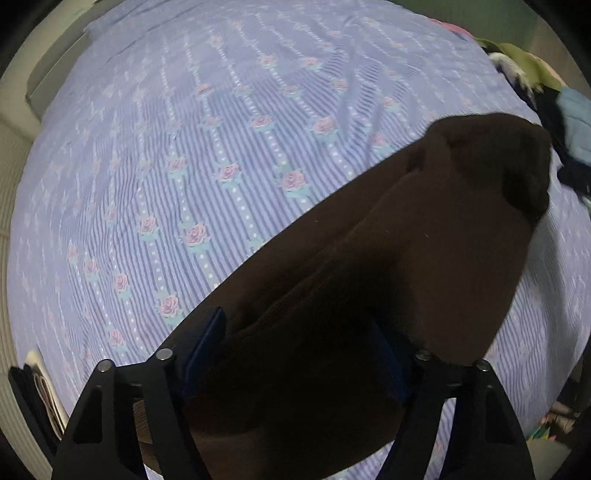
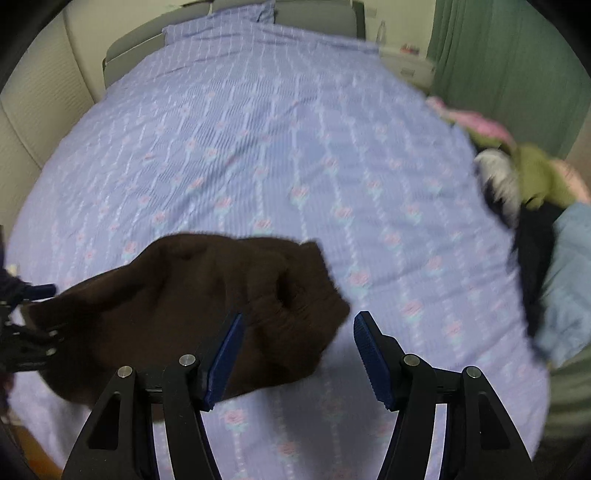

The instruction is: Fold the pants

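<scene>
The dark brown pants [image 1: 388, 258] lie bunched on the lilac flowered bedsheet [image 1: 184, 147]. In the left wrist view the cloth fills the gap between my left gripper's [image 1: 299, 354] blue pads; the jaws stand wide apart with fabric draped over and between them. In the right wrist view the pants [image 2: 192, 302] lie at lower left, reaching left to my left gripper [image 2: 33, 321]. My right gripper [image 2: 299, 354] is open and empty, just right of the pants' bunched end, its left pad [image 2: 225, 354] over the cloth's edge.
A pile of other clothes, pink, green, black, white and light blue [image 2: 535, 206], lies along the bed's right edge; it also shows in the left wrist view [image 1: 554, 122]. Grey pillows and headboard [image 2: 314, 14] stand at the far end. A green curtain [image 2: 498, 55] hangs at right.
</scene>
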A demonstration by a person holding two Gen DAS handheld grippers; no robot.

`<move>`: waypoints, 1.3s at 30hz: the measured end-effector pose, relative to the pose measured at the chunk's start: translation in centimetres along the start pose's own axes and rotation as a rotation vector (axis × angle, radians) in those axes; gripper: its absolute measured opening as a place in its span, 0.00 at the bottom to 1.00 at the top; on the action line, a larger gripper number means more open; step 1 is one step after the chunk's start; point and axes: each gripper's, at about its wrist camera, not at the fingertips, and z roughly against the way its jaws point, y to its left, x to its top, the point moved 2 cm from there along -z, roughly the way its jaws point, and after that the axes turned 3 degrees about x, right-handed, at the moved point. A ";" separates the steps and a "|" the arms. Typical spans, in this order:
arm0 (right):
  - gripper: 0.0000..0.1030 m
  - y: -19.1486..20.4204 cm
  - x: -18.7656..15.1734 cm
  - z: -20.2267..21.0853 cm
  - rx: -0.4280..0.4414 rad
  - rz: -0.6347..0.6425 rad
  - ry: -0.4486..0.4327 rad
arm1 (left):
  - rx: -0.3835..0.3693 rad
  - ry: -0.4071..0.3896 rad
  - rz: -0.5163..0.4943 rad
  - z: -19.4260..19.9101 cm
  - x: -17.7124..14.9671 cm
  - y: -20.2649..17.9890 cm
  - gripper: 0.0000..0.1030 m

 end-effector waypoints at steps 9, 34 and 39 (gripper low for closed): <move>0.28 -0.2 1.4 -4.5 0.077 -0.012 0.081 | 0.066 0.020 0.066 -1.2 1.3 1.0 0.60; 0.59 3.8 3.9 0.7 -0.094 0.113 0.023 | -0.001 -0.129 0.191 3.8 -0.4 6.2 0.81; 0.59 4.1 3.8 -1.7 -0.073 0.130 0.081 | -0.073 -0.057 -0.065 2.3 0.3 4.1 0.80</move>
